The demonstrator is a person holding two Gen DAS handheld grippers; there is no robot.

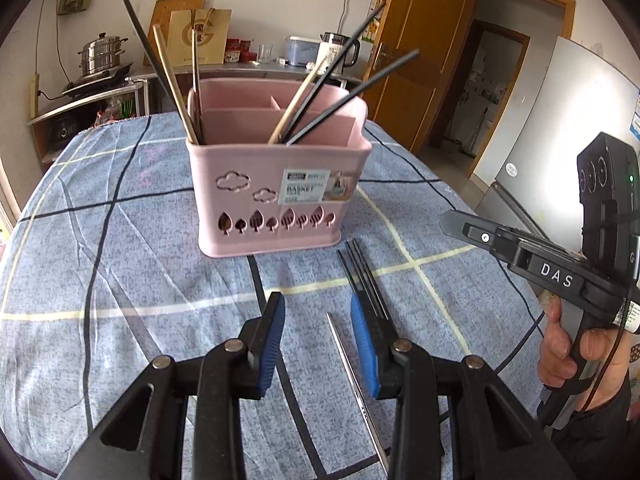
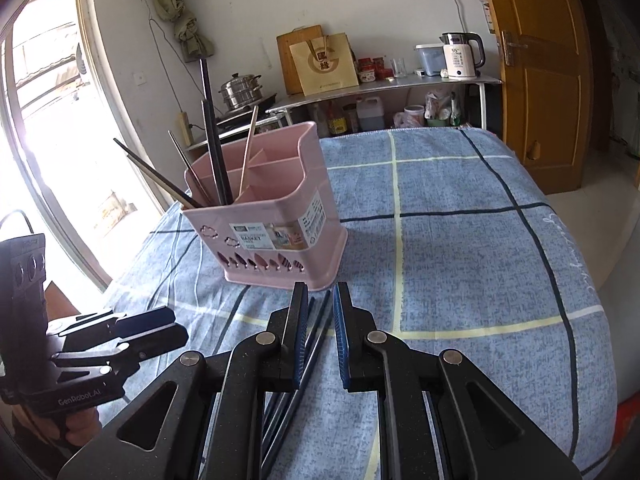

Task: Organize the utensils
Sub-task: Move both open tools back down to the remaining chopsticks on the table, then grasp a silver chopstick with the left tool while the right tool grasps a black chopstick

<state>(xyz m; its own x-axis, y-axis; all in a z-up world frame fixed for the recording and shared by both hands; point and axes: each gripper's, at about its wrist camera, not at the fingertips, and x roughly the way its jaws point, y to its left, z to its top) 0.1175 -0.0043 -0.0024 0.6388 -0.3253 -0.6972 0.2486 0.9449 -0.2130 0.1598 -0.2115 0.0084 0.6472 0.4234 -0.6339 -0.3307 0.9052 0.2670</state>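
A pink utensil basket (image 1: 276, 184) stands on the blue checked tablecloth (image 1: 120, 260) and holds several black, wooden and metal chopsticks. It also shows in the right wrist view (image 2: 272, 236). Black chopsticks (image 1: 362, 276) lie on the cloth in front of it, with a metal chopstick (image 1: 352, 376) beside them. My left gripper (image 1: 318, 312) is open and empty above the metal chopstick. My right gripper (image 2: 322, 304) is open, its jaws standing around the black chopsticks (image 2: 316, 332) without closing on them.
The right gripper's body (image 1: 560, 272) shows at the right of the left wrist view. The left gripper (image 2: 132, 332) shows at the lower left of the right wrist view. A counter (image 2: 380, 88) with a kettle, pot and jars stands behind the table. A wooden door (image 2: 540, 80) is at the right.
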